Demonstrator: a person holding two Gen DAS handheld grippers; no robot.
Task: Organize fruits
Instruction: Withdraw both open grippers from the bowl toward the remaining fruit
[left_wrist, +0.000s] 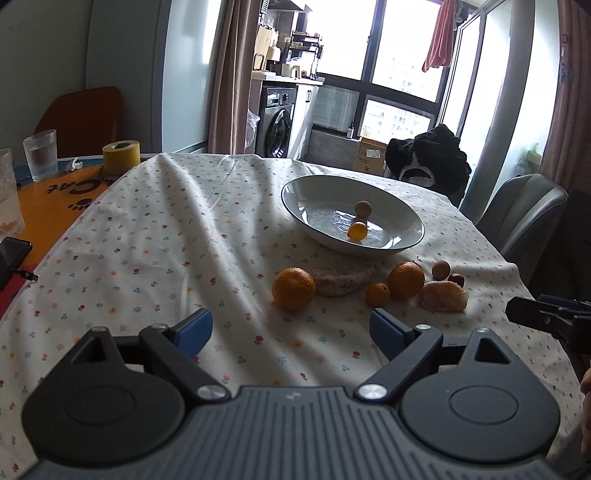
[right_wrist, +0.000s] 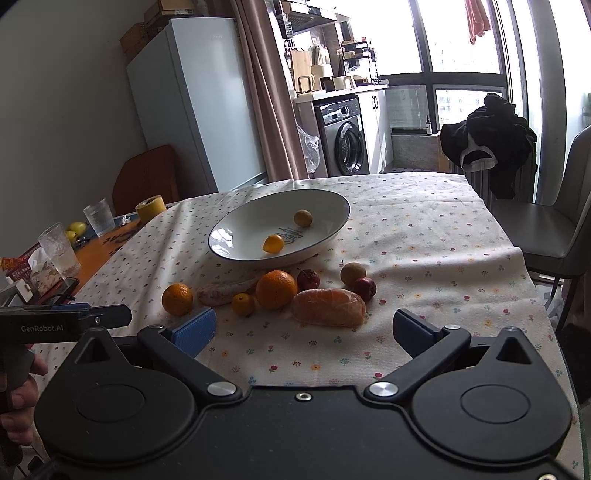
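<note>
A white bowl (left_wrist: 406, 240) (right_wrist: 240, 254) on the flowered tablecloth holds a small yellow-orange fruit (left_wrist: 357, 231) (right_wrist: 273, 244) and a brown round fruit (left_wrist: 362, 208) (right_wrist: 303, 218). In front of it lie two oranges (left_wrist: 293, 288) (left_wrist: 405, 280), a kumquat (left_wrist: 377, 294), a peeled citrus (left_wrist: 442, 295) (right_wrist: 328, 307), a pale peeled segment (left_wrist: 341, 278), a brown fruit (left_wrist: 440, 269) and red fruits (right_wrist: 365, 288) (right_wrist: 307, 279). My left gripper (left_wrist: 291, 330) is open and empty, short of the left orange. My right gripper (right_wrist: 304, 328) is open and empty, just before the peeled citrus.
On the left stand glasses (left_wrist: 40, 155) (right_wrist: 99, 216), a yellow tape roll (left_wrist: 121, 156), a phone (left_wrist: 13, 254) and an orange mat. A grey chair (right_wrist: 554, 229) is at the right table edge, and another with dark clothes (right_wrist: 487, 140) is behind. A hand (right_wrist: 18, 398) holds the left gripper.
</note>
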